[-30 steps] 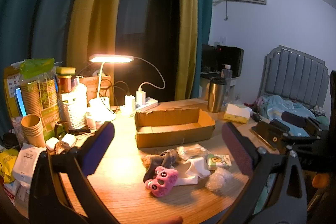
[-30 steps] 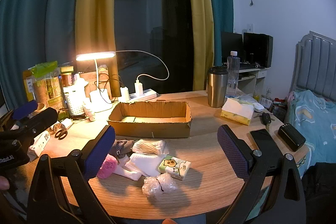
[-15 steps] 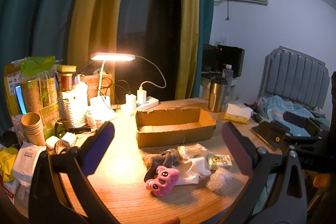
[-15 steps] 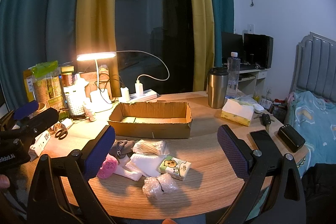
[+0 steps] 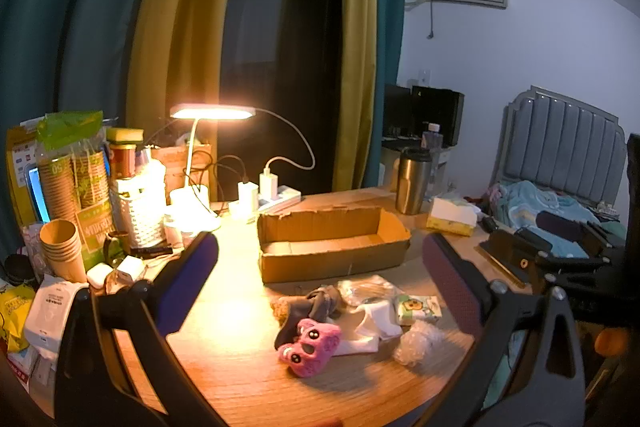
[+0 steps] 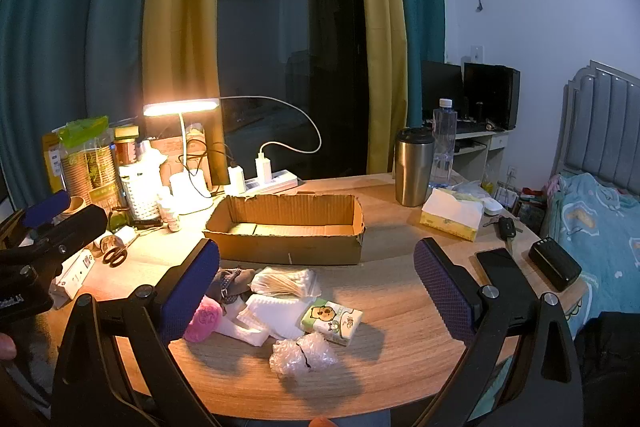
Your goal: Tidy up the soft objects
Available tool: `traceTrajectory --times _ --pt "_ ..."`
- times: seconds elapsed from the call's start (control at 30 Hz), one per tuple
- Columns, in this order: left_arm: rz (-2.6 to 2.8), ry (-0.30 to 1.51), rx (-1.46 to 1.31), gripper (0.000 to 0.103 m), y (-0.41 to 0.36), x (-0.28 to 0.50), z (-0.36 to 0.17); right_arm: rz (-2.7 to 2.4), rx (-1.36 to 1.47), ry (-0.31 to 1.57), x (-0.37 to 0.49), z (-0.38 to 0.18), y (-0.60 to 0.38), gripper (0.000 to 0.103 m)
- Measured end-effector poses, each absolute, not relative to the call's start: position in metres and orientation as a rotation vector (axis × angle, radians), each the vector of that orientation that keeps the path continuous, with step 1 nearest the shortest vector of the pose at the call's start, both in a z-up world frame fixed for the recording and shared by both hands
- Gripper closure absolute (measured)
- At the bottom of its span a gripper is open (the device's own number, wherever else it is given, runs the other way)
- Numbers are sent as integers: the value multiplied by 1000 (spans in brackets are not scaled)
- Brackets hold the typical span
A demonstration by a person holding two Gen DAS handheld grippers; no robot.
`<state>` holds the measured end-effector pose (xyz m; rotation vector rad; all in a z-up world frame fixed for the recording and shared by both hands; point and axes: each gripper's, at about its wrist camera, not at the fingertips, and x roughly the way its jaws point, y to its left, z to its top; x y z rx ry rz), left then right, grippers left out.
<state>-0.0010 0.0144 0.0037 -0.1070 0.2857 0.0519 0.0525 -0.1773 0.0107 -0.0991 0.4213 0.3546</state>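
Left gripper (image 5: pixel 320 267) and right gripper (image 6: pixel 316 271): jaws spread wide, holding nothing, raised above round wooden table (image 6: pixel 400 307). Pink plush slipper toy (image 5: pixel 310 341), white folded cloth (image 6: pixel 272 309) (beside crumpled bubble wrap (image 6: pixel 302 355)) heaped in front of open brown cardboard box (image 6: pixel 288 231).

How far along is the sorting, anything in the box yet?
Nothing looks done: the cardboard box looks empty. Nothing is in hand either; the left gripper and right gripper are both open above the table. Everything is left: pink plush, grey cloth, white socks, tissue pack, swab bag and bubble wrap lie piled before the box.
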Motion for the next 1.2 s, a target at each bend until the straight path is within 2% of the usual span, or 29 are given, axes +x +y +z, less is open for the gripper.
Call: traceTrajectory --times 0.43,1.2 --pt "50 350 -114 1 19 12 -15 347 -98 483 68 -7 -181 3" --pt "44 636 -113 1 27 87 -102 317 -100 728 130 -84 -181 3"
